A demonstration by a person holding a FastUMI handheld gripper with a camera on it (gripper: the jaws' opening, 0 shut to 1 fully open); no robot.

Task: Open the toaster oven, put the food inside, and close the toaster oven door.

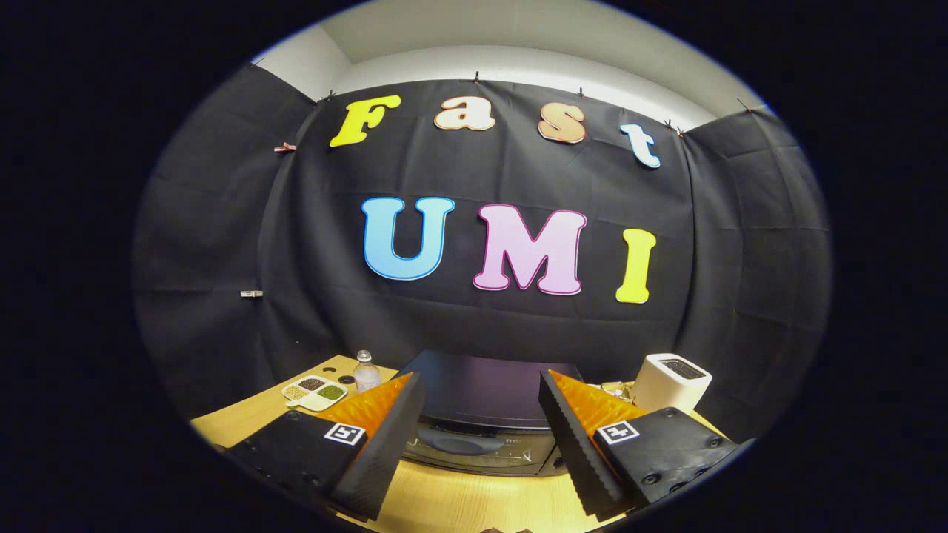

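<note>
On the table point(244, 426), from the left: a divided dish point(315, 392) of grains, a small bottle point(365, 372), then the oven point(481, 414) just ahead of the gripper point(481, 437), then a white toaster point(672, 381). The fingers stand wide apart, holding nothing, framing the oven's front. Its door looks closed, so the opening step seems in hand. Next, I judge, the gripper must drop to the door handle. Food cannot be picked out.
</note>
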